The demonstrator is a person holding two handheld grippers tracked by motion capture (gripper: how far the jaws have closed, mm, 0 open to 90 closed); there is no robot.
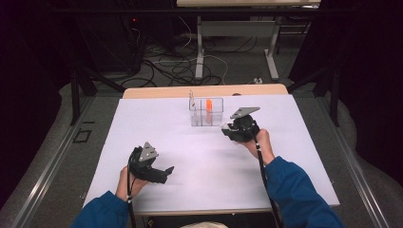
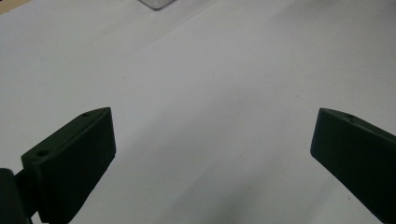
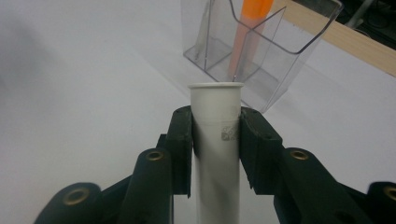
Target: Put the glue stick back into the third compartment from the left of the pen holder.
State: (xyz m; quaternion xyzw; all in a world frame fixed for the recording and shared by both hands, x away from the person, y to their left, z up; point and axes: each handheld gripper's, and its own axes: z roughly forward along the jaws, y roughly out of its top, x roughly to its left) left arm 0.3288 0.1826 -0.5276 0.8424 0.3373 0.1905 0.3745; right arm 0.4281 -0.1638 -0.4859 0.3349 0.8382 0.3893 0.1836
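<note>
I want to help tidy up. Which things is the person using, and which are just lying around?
In use:
white tube, gripped by the right tongs
clear holder
orange marker inside it

Just lying about:
cables on the floor
table legs behind

High view looks forward and down over the worktop (image 1: 157,128); each claw camera rides low, close, both sharing the clear holder (image 3: 261,51) ahead.
</note>
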